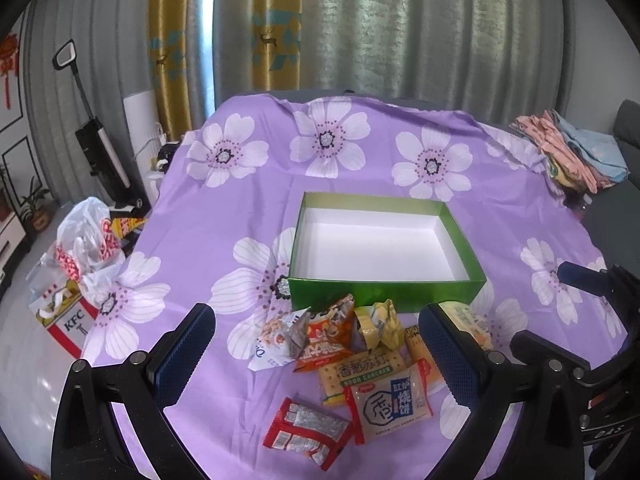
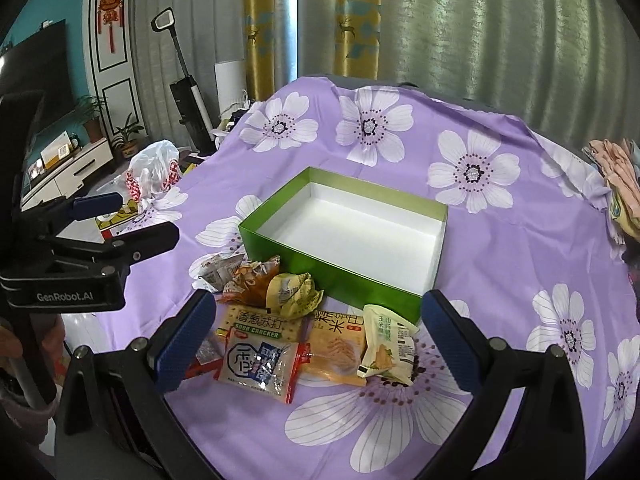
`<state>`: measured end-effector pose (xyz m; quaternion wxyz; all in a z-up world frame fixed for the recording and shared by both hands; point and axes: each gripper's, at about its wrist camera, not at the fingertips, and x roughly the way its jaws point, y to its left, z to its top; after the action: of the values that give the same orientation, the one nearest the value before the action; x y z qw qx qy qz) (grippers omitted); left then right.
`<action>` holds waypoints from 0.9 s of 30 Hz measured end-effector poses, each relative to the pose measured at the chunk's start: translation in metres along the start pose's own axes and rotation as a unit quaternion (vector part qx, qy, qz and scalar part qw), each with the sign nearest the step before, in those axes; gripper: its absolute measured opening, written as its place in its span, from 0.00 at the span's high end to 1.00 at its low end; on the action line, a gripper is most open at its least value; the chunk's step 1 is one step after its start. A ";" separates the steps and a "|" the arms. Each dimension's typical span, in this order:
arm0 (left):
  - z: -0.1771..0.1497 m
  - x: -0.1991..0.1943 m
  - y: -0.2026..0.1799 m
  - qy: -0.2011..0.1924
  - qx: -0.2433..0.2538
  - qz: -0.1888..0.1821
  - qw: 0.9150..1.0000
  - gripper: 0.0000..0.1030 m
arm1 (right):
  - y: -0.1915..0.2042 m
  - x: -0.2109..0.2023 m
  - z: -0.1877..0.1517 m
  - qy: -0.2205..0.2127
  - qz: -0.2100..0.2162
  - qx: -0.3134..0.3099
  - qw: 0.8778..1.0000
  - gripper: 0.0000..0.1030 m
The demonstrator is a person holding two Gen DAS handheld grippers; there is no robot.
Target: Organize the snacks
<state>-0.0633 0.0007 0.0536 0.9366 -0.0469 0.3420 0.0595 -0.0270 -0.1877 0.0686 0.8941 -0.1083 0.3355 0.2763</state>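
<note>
An empty green box [image 1: 384, 292] with a white inside sits mid-table; it also shows in the right wrist view [image 2: 320, 276]. A heap of snack packets lies in front of it: a red packet [image 1: 306, 432], a biscuit packet with blue print [image 1: 390, 402] [image 2: 260, 364], a soda cracker pack [image 1: 360, 374] [image 2: 260, 326], a yellow crumpled wrapper [image 1: 380, 324] [image 2: 294, 292], and a green-white packet [image 2: 386, 346]. My left gripper [image 1: 316, 356] is open and empty above the heap. My right gripper [image 2: 316, 344] is open and empty above the heap.
The table wears a purple flowered cloth [image 1: 248, 216]. Folded cloths [image 1: 572, 152] lie at its far right corner. A KFC bag [image 1: 68, 316] and a white plastic bag [image 1: 88, 236] stand on the floor at the left. The left gripper shows at the left [image 2: 116, 220].
</note>
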 end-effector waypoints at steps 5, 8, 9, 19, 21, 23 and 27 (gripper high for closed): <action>0.000 -0.004 0.000 0.003 0.000 -0.018 1.000 0.02 | 0.004 -0.003 -0.001 -0.005 -0.007 0.004 1.000 0.00; 0.000 -0.004 -0.001 0.004 0.003 -0.019 1.000 0.02 | 0.009 -0.005 -0.001 -0.007 -0.013 -0.002 1.000 0.00; 0.001 -0.005 -0.002 0.005 0.004 -0.020 1.000 0.02 | 0.009 -0.005 0.000 -0.007 -0.014 -0.003 1.000 0.00; -0.001 -0.002 -0.005 0.013 0.009 -0.023 1.000 0.02 | 0.011 -0.006 -0.003 -0.006 -0.024 -0.006 1.000 0.00; -0.002 -0.001 -0.006 0.014 0.010 -0.026 1.000 0.02 | 0.011 -0.006 -0.005 -0.006 -0.025 -0.006 1.000 0.00; -0.003 -0.001 -0.007 0.016 0.010 -0.030 0.999 0.02 | 0.010 -0.007 -0.004 -0.006 -0.025 -0.006 1.000 0.00; -0.004 0.001 -0.007 0.019 0.007 -0.036 0.999 0.02 | 0.011 -0.007 -0.006 -0.005 -0.033 -0.010 0.999 0.00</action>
<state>-0.0638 -0.0063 0.0504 0.9318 -0.0534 0.3584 0.0224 -0.0406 -0.1840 0.0680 0.9031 -0.1271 0.3246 0.2508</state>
